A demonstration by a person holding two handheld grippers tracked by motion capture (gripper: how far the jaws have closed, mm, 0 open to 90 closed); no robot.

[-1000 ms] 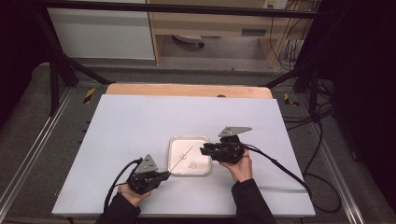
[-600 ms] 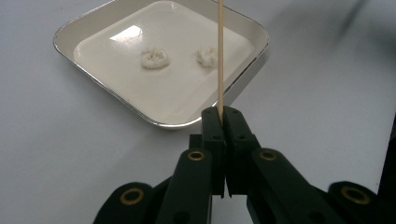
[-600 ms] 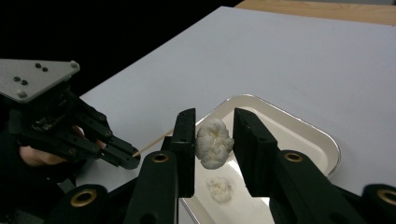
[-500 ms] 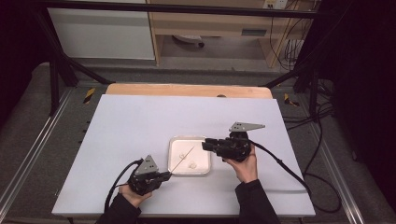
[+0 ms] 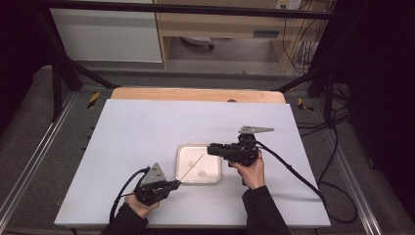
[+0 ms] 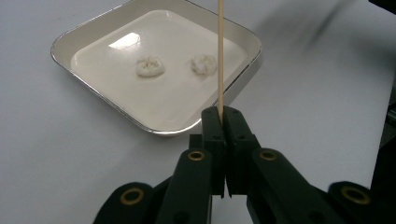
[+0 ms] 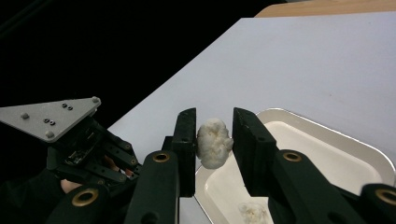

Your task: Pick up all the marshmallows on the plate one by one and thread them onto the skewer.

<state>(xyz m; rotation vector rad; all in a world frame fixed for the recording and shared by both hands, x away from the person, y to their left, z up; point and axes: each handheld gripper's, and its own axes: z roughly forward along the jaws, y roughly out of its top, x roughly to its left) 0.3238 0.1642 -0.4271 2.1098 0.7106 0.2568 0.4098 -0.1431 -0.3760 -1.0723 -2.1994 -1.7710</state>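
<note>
A shallow white tray (image 5: 198, 182) sits on the white table, with two small white lumps (image 5: 201, 172) in it. My left gripper (image 5: 176, 184), at the tray's near-left corner, is shut on a thin wooden skewer (image 5: 192, 168) that slants over the tray. In the left gripper view the skewer (image 6: 220, 56) rises straight from the closed jaws of the left gripper (image 6: 220, 114), past the lumps (image 6: 149, 66). My right gripper (image 5: 211, 148) hovers over the tray's right side. In the right gripper view, my right gripper (image 7: 214, 122) is shut on a white lump (image 7: 214, 144) above the tray (image 7: 327, 135).
The white table top (image 5: 147, 132) stretches wide to the left of and beyond the tray. A wooden strip (image 5: 195, 94) runs along its far edge. Black cables (image 5: 293, 171) trail from the right gripper off the table's right side. Dark frame rails flank the table.
The right gripper has shifted slightly over the tray's right side with the lump still between its jaws. The left gripper and skewer have stayed still.
</note>
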